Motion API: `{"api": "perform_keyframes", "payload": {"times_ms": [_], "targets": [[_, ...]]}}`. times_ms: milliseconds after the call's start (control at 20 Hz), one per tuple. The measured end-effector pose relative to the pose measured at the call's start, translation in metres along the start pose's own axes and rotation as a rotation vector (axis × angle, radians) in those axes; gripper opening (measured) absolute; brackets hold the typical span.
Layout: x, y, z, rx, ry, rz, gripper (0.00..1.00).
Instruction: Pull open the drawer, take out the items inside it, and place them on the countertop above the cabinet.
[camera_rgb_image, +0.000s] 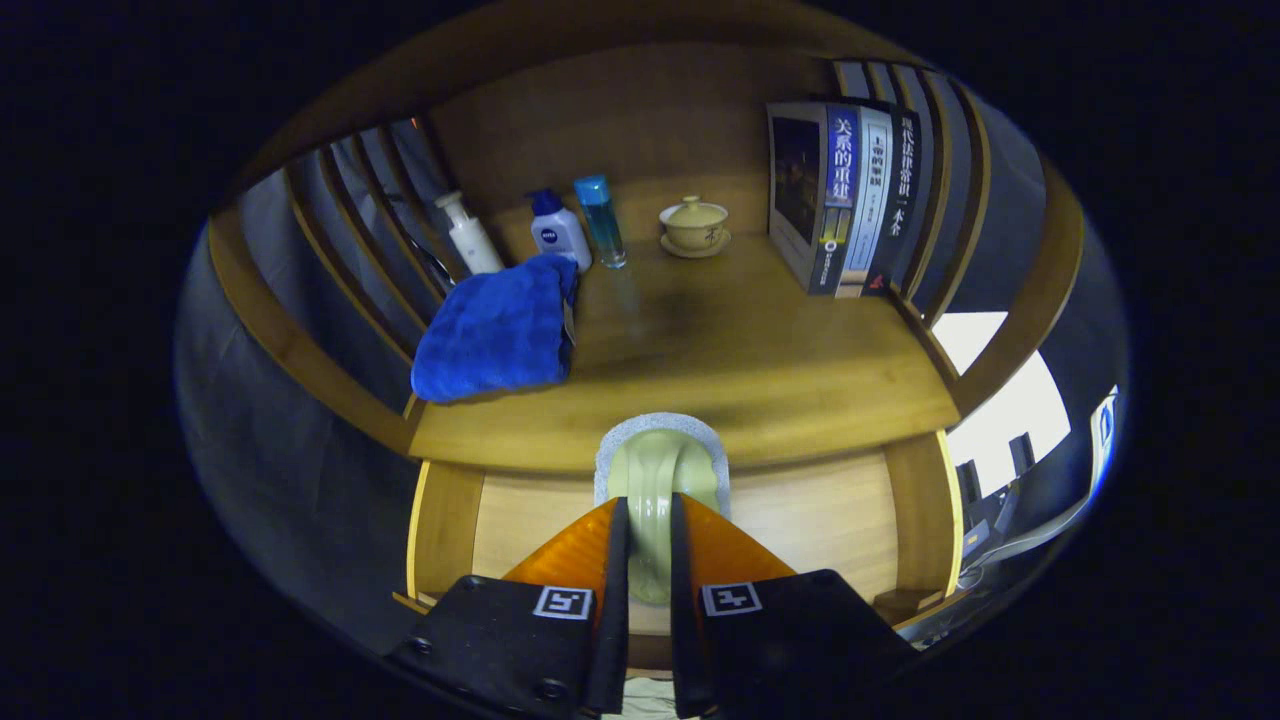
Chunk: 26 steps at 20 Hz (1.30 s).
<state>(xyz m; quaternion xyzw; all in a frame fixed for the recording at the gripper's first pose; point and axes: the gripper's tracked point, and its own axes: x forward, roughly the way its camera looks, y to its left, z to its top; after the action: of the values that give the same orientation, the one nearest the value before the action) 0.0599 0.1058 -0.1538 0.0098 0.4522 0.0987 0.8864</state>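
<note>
Gripper view: a pale green item (660, 480) w/ grey rim is pinched between the tongs (650, 545), both fingers pressed on it. Its long axis runs fwd along the fingers, tip overlapping the counter (760, 370) edge; bare counter lies straight ahead, past the open drawer (800, 520).

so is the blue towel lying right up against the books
No, the blue towel lies beside the bottles, while the books stand across the countertop; tongs grip a green item.
</note>
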Motion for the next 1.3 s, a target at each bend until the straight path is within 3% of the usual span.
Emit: {"api": "perform_keyframes", "payload": {"times_ms": [750,1300], "targets": [[0.058,-0.022,0.102,0.007,-0.019,-0.065,0.26],[0.104,-0.048,0.107,0.060,0.032,-0.112,0.26]]}}
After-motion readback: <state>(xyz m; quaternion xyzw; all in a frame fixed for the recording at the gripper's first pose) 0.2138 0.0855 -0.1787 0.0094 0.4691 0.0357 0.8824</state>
